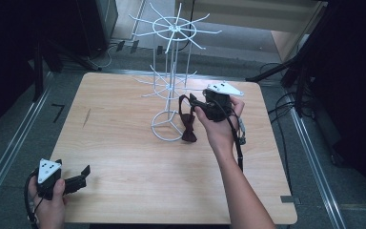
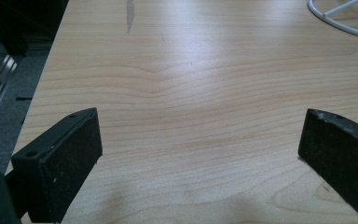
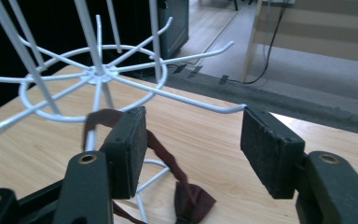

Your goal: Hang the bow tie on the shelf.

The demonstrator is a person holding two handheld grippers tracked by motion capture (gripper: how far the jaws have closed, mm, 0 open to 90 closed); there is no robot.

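Note:
A white wire rack (image 1: 171, 71) with hooked arms stands on the wooden table (image 1: 124, 143). A dark red bow tie (image 1: 188, 130) hangs beside the rack's base ring, its strap (image 1: 183, 99) looping up to my right gripper (image 1: 195, 105). In the right gripper view that gripper (image 3: 193, 140) is open. The strap (image 3: 165, 154) passes behind its left jaw and the bow tie (image 3: 193, 200) dangles below. I cannot tell whether the strap rests on a rack arm (image 3: 191, 100) or on the jaw. My left gripper (image 1: 72, 168) lies open at the table's front left corner, nothing between its jaws (image 2: 200, 144).
The rack's lower ring of arms (image 3: 93, 74) spreads just ahead of the right jaws, one hook tip (image 3: 240, 108) close to the right jaw. The rack's base ring (image 2: 340, 23) lies far ahead of the left gripper. Dark stands and cables (image 1: 286, 105) surround the table.

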